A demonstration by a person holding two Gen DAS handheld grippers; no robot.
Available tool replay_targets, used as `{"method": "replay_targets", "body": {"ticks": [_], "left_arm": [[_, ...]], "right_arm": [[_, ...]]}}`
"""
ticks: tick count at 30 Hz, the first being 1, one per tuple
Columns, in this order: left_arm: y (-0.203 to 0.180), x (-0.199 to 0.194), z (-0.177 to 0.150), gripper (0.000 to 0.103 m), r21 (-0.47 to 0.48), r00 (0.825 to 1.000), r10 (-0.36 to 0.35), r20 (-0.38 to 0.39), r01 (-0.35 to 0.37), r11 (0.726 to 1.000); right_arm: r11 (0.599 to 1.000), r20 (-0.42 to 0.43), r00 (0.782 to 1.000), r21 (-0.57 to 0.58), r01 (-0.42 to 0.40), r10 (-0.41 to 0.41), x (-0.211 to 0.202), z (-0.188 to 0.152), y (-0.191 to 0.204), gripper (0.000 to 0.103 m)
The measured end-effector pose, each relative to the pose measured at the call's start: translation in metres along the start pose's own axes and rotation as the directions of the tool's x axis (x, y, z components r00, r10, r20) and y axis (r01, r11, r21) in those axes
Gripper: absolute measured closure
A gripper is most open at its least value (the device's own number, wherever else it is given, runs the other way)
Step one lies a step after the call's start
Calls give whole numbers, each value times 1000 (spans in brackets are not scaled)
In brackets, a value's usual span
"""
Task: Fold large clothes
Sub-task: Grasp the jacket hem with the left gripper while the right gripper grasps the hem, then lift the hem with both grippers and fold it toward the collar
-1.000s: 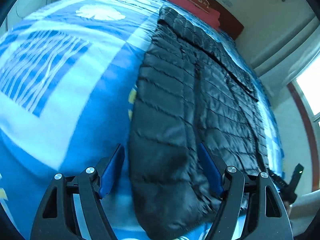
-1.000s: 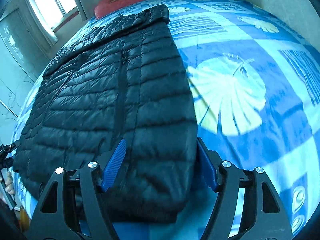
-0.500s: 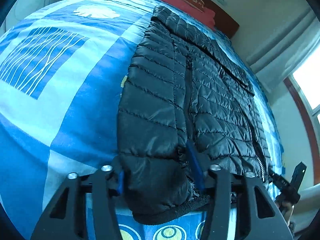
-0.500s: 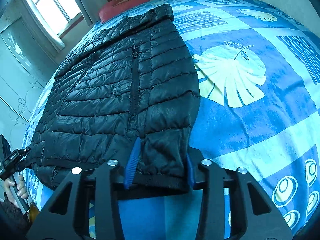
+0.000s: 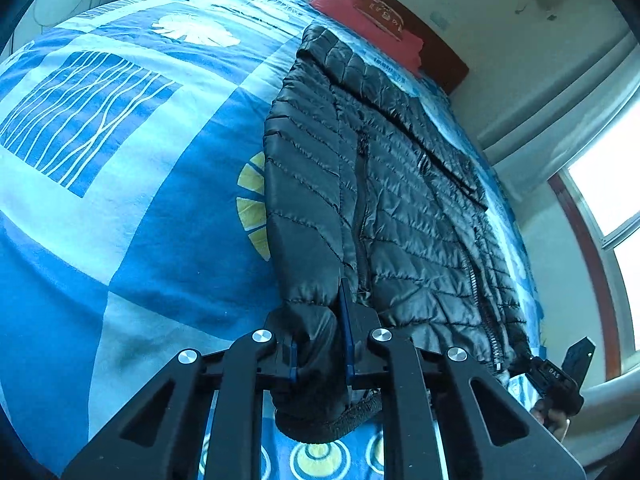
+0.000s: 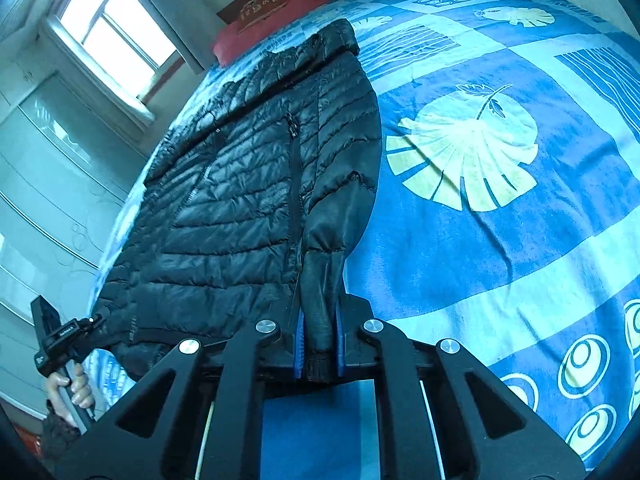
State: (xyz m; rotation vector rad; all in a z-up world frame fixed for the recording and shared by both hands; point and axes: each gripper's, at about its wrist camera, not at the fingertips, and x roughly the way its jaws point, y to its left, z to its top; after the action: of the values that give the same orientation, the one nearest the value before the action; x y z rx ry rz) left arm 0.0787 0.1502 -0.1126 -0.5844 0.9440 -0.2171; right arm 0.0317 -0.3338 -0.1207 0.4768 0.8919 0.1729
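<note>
A black quilted jacket [image 5: 400, 200] lies flat, front up, on a blue patterned bedspread [image 5: 120, 208]. My left gripper [image 5: 320, 332] has its jaws closing on the cuff of the jacket's left sleeve [image 5: 312, 240], and the blue pads pinch the bunched fabric. In the right wrist view the same jacket [image 6: 240, 200] fills the left half. My right gripper [image 6: 319, 332] has its jaws closing tight on the cuff of the right sleeve [image 6: 340, 208], which is squeezed narrow between the pads. Both cuffs lie at the near end of the jacket.
A red pillow [image 5: 368, 16] and a dark headboard lie at the far end of the bed. A window [image 6: 116, 28] and pale cupboards line the jacket's far side. A hand [image 6: 68, 392] shows at the near bed edge. Bare bedspread [image 6: 500, 240] spreads on the other side.
Both grippers went from wide open around the sleeve ends to clamped on the cuffs. The fabric between the pads has bunched up, and both views have pulled back slightly.
</note>
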Motion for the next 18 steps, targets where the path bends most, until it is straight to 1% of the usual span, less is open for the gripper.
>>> {"method": "replay_targets", "body": {"ticks": [5, 9, 13, 18], "left_arm": [[-5, -19, 0, 88, -13, 999, -40, 12, 40, 999], [-13, -37, -3, 89, -13, 997, -74, 23, 74, 997], [-22, -61, -12, 90, 5, 995, -99, 32, 99, 995], [-25, -84, -21, 90, -20, 989, -141, 38, 142, 990]], "right_arm": [[997, 12, 997, 31, -72, 72, -21, -1, 3, 92], [992, 14, 994, 51, -111, 111, -37, -6, 4, 93], [981, 25, 986, 95, -167, 165, -60, -19, 2, 93], [962, 49, 973, 148, -230, 225, -86, -35, 0, 93]]}}
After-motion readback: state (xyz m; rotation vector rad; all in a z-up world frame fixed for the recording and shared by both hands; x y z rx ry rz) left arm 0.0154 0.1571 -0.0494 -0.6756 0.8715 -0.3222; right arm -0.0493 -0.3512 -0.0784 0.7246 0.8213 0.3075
